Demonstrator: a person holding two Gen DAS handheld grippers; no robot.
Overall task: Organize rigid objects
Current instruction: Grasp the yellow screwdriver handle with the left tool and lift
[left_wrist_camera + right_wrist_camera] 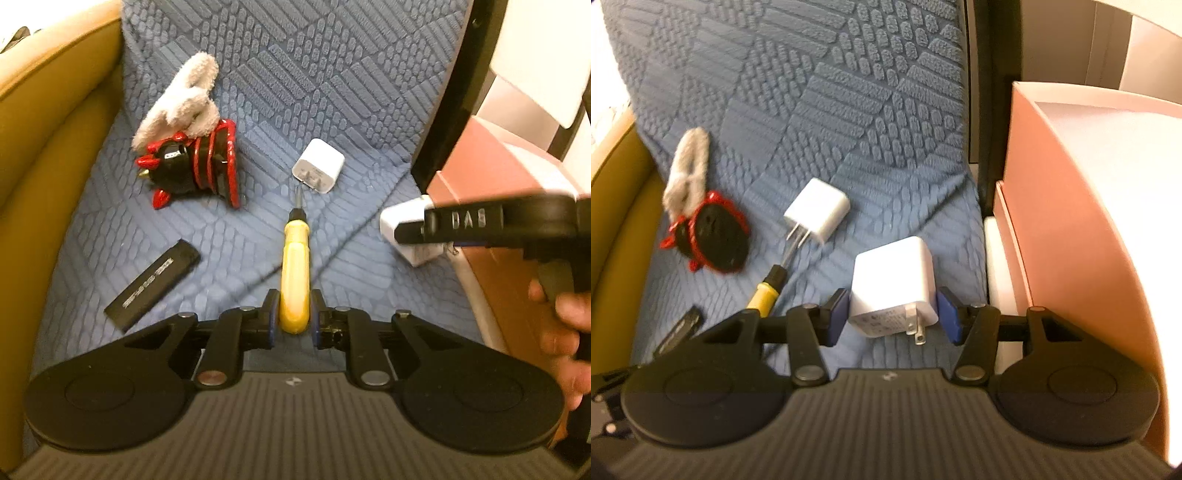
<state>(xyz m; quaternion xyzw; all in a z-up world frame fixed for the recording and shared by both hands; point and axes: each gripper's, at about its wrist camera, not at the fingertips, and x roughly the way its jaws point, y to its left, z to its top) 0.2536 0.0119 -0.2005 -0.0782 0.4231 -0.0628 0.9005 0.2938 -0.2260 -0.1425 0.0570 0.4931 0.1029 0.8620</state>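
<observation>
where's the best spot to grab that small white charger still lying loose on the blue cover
Grip the small white charger across its two flat side faces, coming from above. Its body is a smooth cube; the prongs face the screwdriver tip, so keep the fingers clear of that end.

Ahead of our left tool we see a blue quilted cushion (332, 74) carrying a small white charger (318, 165), a red-and-black toy (199, 162) to its left, and a black bar (153, 284) nearer us.

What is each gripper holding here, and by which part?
The left gripper clamps the screwdriver by the butt of its yellow handle. The right gripper grips the larger white charger by its two sides.
</observation>
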